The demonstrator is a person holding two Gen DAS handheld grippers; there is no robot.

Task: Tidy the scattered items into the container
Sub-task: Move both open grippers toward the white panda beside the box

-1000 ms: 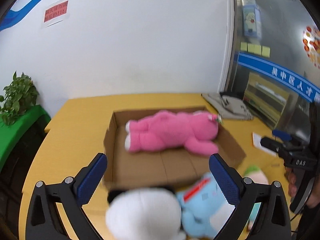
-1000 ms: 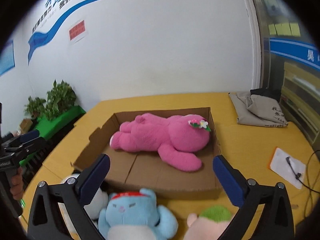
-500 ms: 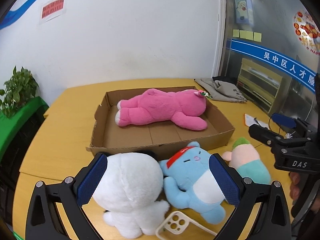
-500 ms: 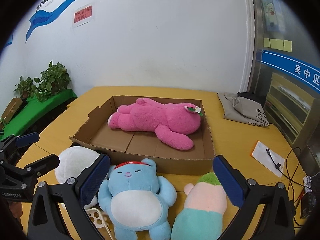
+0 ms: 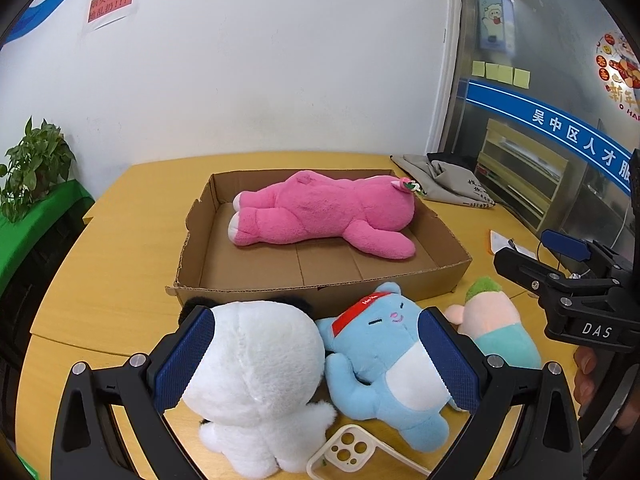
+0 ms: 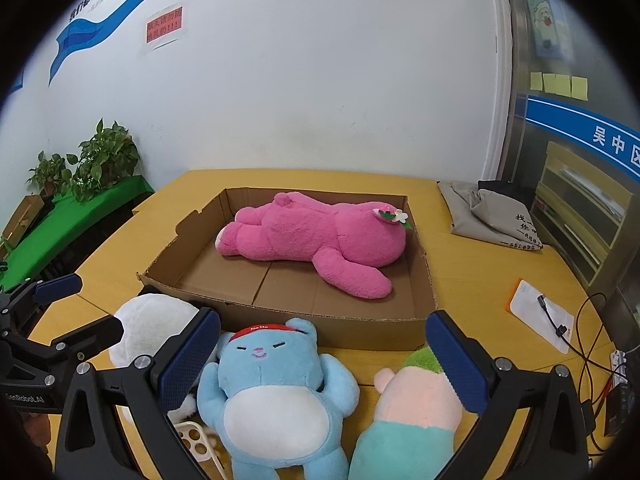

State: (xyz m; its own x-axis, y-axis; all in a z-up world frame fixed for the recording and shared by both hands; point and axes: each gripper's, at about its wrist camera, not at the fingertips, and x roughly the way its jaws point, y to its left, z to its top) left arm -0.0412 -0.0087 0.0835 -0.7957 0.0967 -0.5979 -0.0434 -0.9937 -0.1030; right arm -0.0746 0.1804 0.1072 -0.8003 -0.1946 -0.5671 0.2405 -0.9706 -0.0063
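A shallow cardboard box (image 5: 448, 276) (image 6: 280, 322) lies on the yellow table with a pink plush bear (image 5: 320, 212) (image 6: 316, 236) lying inside. In front of it lie a white plush (image 5: 256, 376) (image 6: 148, 320), a blue plush bear (image 5: 384, 360) (image 6: 276, 392) and a peach and green plush (image 5: 492, 328) (image 6: 416, 412). My left gripper (image 5: 316, 360) is open above the white and blue plushes, holding nothing. My right gripper (image 6: 324, 360) is open above the blue and peach plushes, holding nothing.
A cream phone case (image 5: 348, 452) (image 6: 196, 444) lies at the table's near edge. A grey cloth bag (image 6: 488, 216) lies at the back right. A white pouch with a cable (image 6: 544, 316) lies at the right. Potted plants (image 6: 100, 160) stand on the left.
Both grippers have pulled back and up from the box. The plushes in front of it and the phone case have come into fuller view. Both stay open.
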